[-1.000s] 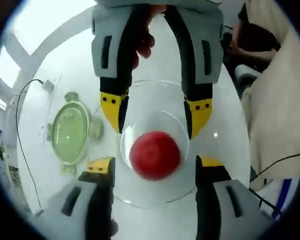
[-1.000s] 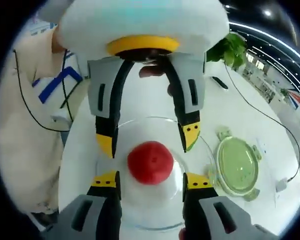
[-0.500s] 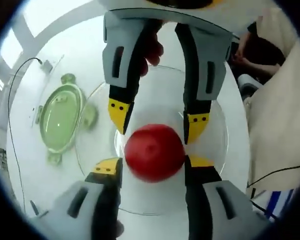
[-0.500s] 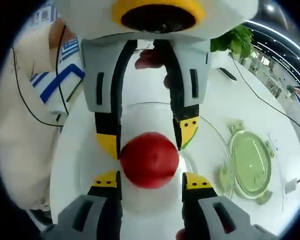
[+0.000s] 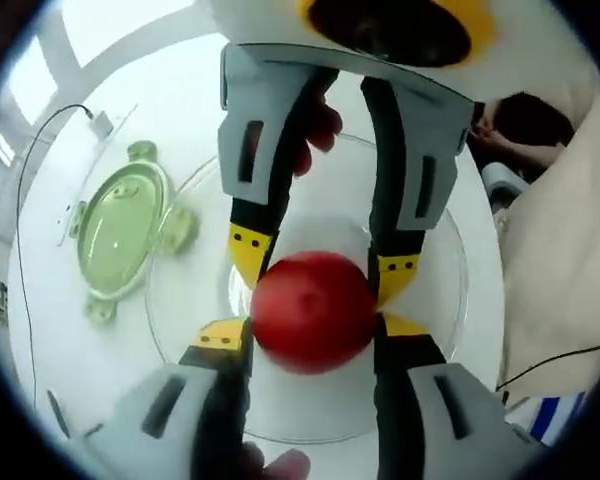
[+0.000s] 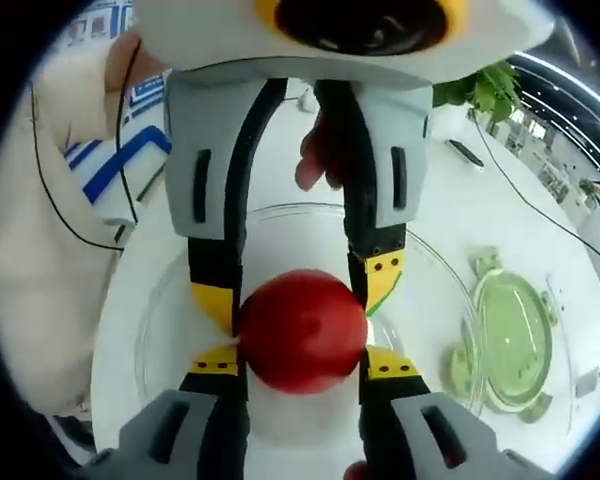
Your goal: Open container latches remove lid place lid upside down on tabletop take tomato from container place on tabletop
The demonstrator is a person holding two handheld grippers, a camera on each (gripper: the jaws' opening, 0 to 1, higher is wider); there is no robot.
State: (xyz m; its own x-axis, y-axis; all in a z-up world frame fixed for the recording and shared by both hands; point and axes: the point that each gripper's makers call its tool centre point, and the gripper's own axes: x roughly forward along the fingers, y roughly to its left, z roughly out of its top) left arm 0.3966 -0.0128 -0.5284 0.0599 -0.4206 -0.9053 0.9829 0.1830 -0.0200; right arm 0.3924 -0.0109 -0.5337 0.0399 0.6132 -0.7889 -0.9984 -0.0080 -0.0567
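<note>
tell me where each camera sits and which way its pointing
Left gripper view: rides the left gripper, looking down its jaws at the tomato in the clear container; a fingertip shows at the bottom edge.
Right gripper view: rides the right gripper, facing the same tomato from the opposite side; a finger shows.
Shared: tomato, container, green lid, and the opposite gripper.

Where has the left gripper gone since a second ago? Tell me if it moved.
Yes: the left gripper advanced over the container's rim until its jaws flank the tomato.

Clear glassy container; smooth matt red tomato; translucent green plastic lid; glossy white tabletop
</note>
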